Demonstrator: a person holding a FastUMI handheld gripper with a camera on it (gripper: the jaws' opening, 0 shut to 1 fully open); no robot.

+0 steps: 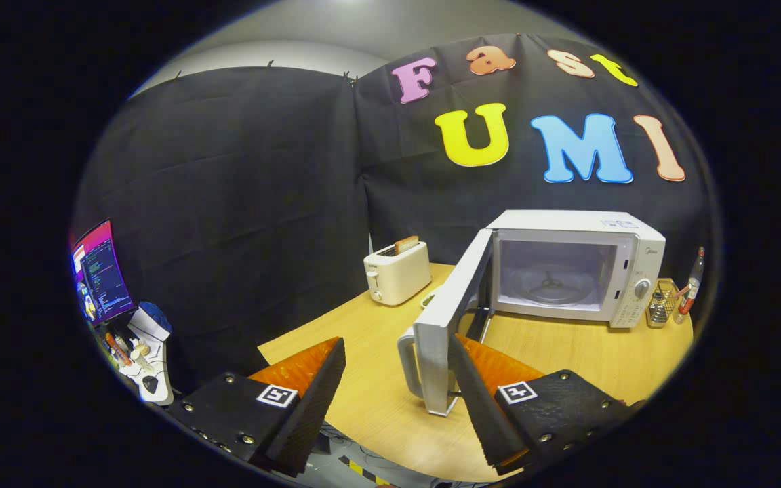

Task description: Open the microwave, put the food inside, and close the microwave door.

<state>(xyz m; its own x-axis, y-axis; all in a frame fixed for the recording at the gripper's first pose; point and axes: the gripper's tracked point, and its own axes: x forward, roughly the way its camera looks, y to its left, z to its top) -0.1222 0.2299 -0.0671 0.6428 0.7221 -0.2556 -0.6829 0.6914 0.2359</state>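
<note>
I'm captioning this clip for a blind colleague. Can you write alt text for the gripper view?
A white microwave stands on a wooden table with its door swung wide open and its cavity bare. The open gripper holds nothing, the door's handle between its fingers. A toaster sits beyond, left of the microwave.

Gripper (394,393) — jaws wide apart, empty

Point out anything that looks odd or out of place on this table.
Nothing looks spilled or damaged. The microwave door is swung wide open, its chamber empty. The open gripper sits by the door's handle.
</note>
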